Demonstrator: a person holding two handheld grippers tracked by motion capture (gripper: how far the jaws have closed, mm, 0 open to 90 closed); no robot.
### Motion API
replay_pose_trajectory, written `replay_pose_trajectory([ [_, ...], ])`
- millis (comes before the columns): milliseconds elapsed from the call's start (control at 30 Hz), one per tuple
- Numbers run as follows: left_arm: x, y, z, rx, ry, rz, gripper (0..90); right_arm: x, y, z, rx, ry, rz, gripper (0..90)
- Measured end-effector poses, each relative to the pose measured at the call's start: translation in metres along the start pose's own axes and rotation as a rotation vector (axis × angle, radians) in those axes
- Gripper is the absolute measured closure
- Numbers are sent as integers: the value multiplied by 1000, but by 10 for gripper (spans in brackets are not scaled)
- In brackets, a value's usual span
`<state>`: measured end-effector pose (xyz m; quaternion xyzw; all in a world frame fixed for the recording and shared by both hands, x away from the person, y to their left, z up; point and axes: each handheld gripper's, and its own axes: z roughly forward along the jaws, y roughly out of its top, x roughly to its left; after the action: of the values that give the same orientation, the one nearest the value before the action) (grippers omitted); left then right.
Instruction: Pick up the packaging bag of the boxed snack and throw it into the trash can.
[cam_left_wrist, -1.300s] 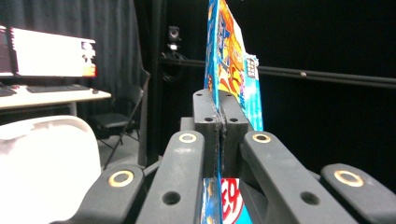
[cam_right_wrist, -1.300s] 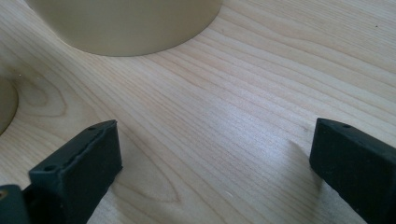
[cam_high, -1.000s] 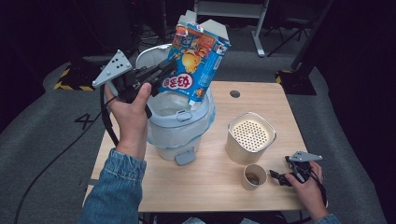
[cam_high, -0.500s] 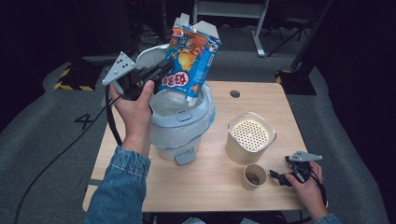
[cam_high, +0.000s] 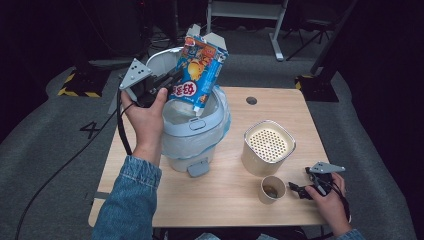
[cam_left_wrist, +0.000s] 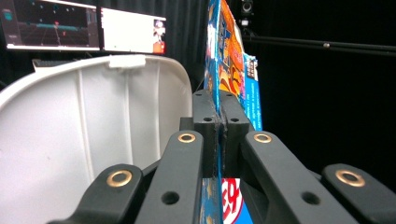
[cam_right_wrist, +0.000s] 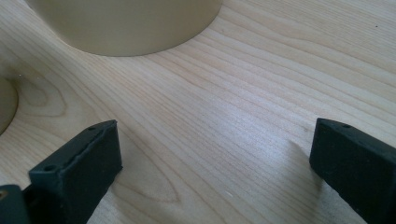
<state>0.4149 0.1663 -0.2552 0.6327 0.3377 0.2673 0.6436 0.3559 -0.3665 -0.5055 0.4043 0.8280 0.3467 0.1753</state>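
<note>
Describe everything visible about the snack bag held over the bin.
The snack bag is a flat, glossy blue packet printed with orange cartoon art and a red-and-white label. It hangs tilted, top leaning away toward the raised lid, lower end just above the open mouth of the white bin. The left gripper is shut on its side edge; in the left gripper view the jaws pinch the thin edge. It looks empty or nearly flat.

left claw (cam_high: 172, 82) clamped and raised, right claw (cam_right_wrist: 210, 163) spread
</note>
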Motion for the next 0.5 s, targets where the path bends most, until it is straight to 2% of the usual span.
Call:
replay_pose_trajectory([
  [333, -3, -2, 7, 44, -23, 15, 857, 0, 0, 0, -1, 0, 0, 22],
  [400, -4, -2, 7, 49, -37, 20, 774, 0, 0, 0, -1, 0, 0, 22],
  [467, -4, -2, 5, 37, -34, 10, 555, 0, 0, 0, -1, 0, 0, 22],
  [500, -5, -3, 4, 36, -26, 4, 489, 0, 0, 0, 0, 0, 0, 22],
])
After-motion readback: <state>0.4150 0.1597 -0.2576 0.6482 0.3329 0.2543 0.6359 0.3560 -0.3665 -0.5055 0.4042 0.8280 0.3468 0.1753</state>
